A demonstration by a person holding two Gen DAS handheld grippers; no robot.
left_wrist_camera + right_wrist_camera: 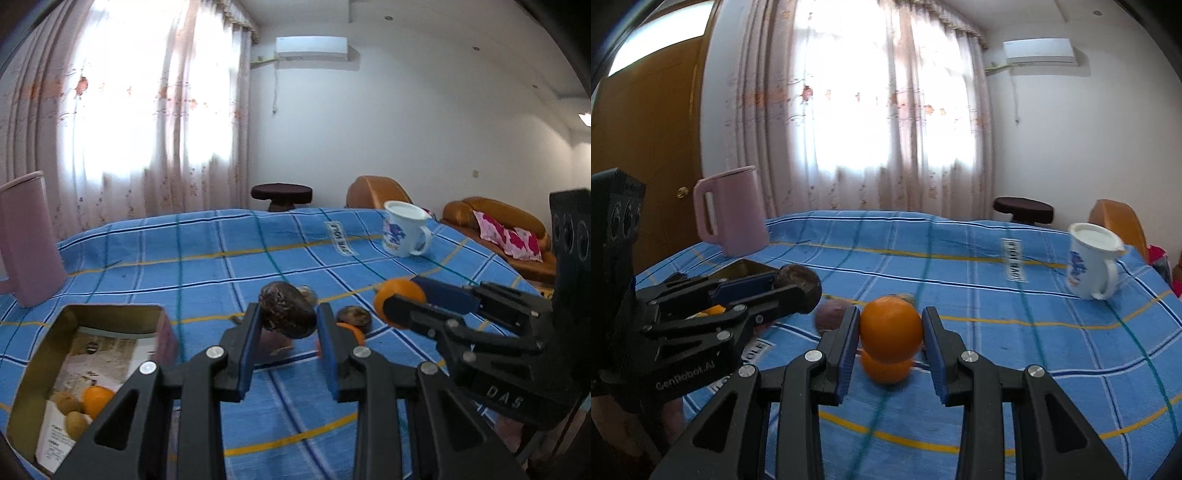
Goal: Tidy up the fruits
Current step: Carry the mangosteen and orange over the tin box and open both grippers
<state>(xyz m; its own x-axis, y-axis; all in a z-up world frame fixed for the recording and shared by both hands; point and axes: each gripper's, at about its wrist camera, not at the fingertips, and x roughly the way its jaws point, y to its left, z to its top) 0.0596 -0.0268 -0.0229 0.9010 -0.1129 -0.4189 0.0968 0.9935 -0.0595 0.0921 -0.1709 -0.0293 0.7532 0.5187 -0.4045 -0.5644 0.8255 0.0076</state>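
Observation:
My left gripper (pixel 286 317) is shut on a dark brown wrinkled fruit (pixel 286 308), held above the blue checked cloth. My right gripper (pixel 891 328) is shut on an orange (pixel 890 328), also lifted; it shows at the right of the left wrist view (pixel 397 301). A second orange (pixel 886 367) lies on the cloth just below the held one. Another dark fruit (pixel 354 317) and a purplish fruit (pixel 831 315) lie on the cloth. An open tin box (pixel 55 373) at lower left holds an orange (pixel 96 400) and yellowish fruits (pixel 68 402).
A pink jug (pixel 733 212) stands at the far left of the table. A white enamel mug (pixel 1091 258) stands at the far right. The blue checked cloth (pixel 997 350) covers the table. A dark stool (pixel 1023 208) and an orange sofa (pixel 495 218) stand beyond.

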